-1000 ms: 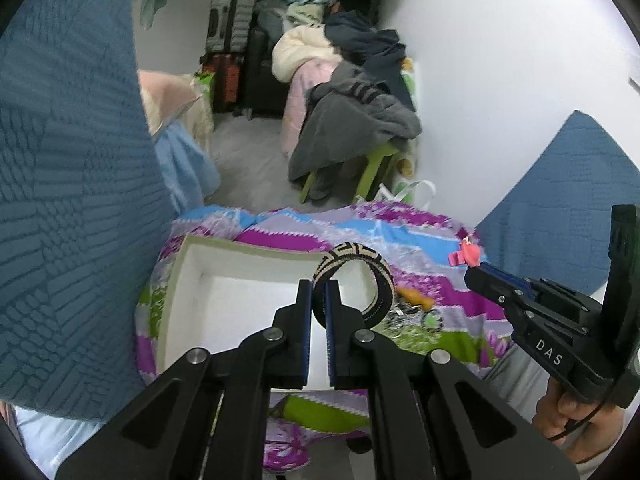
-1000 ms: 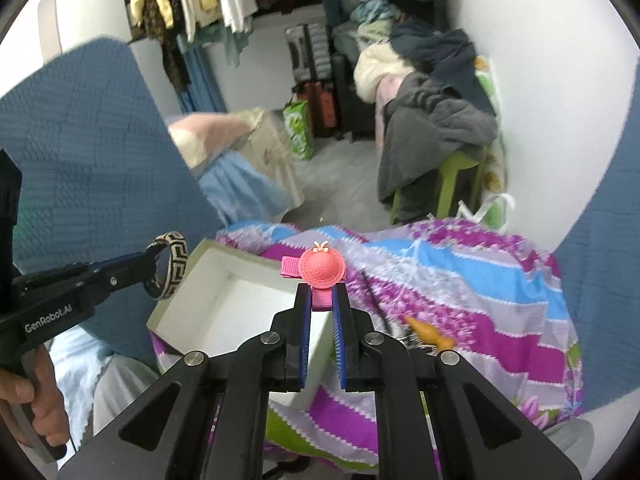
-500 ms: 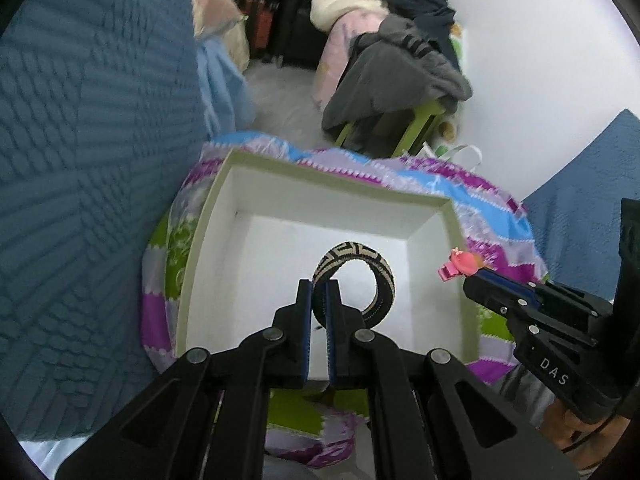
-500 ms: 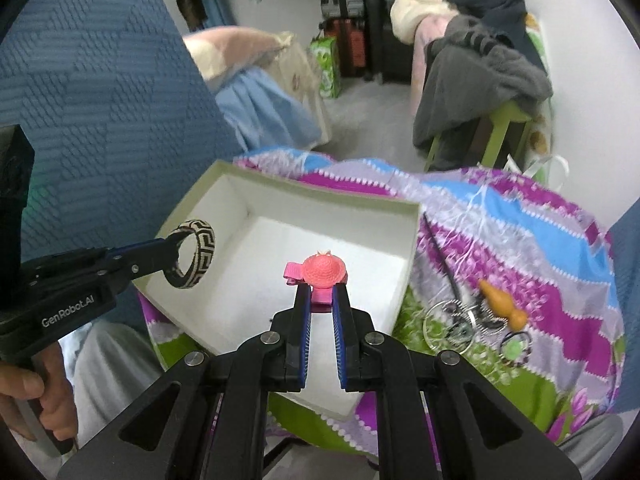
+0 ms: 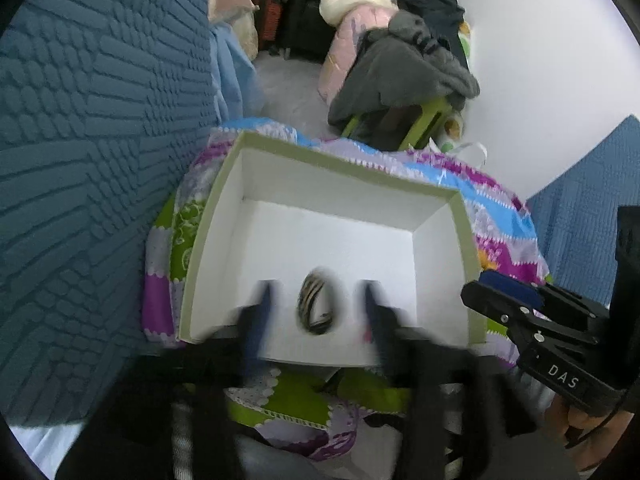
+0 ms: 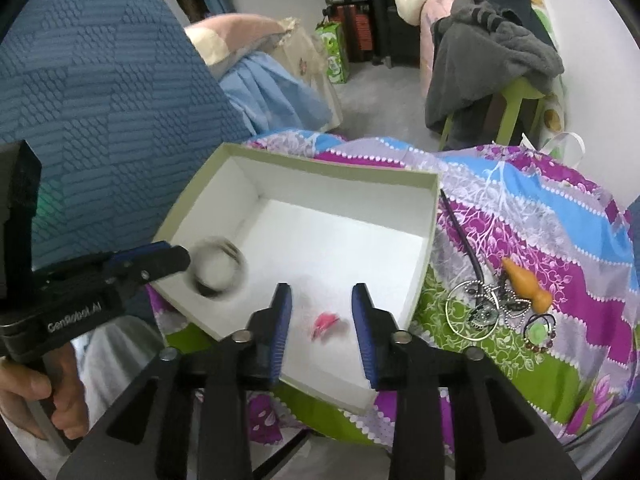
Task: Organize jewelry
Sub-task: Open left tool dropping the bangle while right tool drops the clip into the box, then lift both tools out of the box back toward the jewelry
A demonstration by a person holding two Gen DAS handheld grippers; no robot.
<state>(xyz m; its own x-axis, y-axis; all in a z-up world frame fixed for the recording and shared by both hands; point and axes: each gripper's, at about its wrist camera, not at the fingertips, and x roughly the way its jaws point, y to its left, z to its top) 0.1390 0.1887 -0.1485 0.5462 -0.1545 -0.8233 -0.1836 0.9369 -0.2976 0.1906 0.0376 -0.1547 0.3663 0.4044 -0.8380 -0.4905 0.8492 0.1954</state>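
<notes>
Left gripper [image 5: 316, 312]: jaws opening, spread clear of the bangle [image 5: 316, 306], which blurs low centre in frame, inside the box [image 5: 208, 240]. Bangle: likely light and stiff; best pinched across its band; black-and-cream woven pattern. Right gripper [image 6: 322, 320]: jaws opening, apart, with the clip [image 6: 325, 324] loose between them over the box floor. Clip: pink, blurred, probably very light, small; grip its flat bar. Remaining jewelry [image 6: 500, 304] lies right, on the cloth [image 6: 540, 208].
</notes>
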